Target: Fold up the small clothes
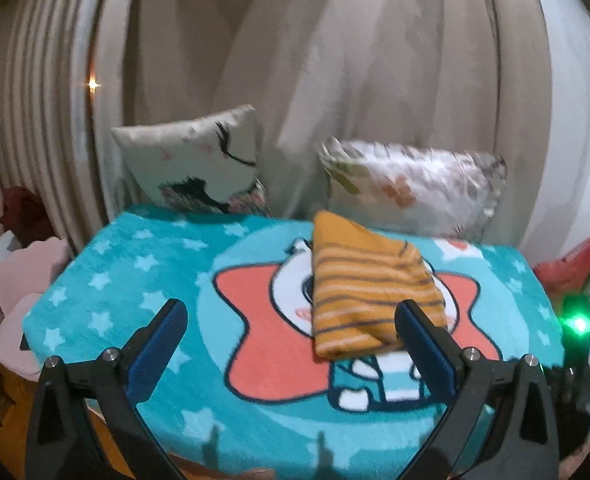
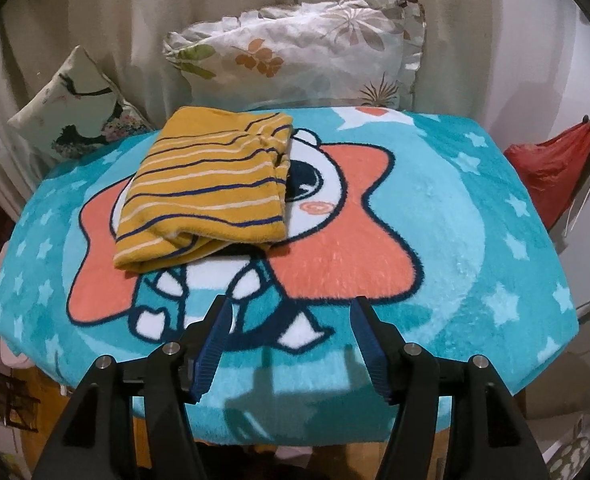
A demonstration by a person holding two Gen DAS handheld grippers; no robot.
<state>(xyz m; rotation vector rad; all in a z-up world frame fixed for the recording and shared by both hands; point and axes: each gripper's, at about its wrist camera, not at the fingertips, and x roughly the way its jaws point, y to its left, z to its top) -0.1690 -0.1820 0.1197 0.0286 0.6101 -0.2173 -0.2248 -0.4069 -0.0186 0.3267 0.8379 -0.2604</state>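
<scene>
A small mustard-yellow garment with navy and white stripes (image 1: 369,286) (image 2: 211,184) lies folded into a compact bundle on a teal cartoon blanket (image 1: 127,280) (image 2: 475,216). My left gripper (image 1: 291,320) is open and empty, above the blanket's near side; its right finger overlaps the bundle's near corner in the view. My right gripper (image 2: 291,320) is open and empty, low over the blanket's near edge, a short way in front of and to the right of the bundle.
Two pillows stand at the back against a curtain: a flowered one (image 1: 411,184) (image 2: 307,48) and one with a dark print (image 1: 199,160) (image 2: 75,108). A red bag (image 2: 551,168) hangs off the right side. Pink items (image 1: 27,272) sit left of the blanket.
</scene>
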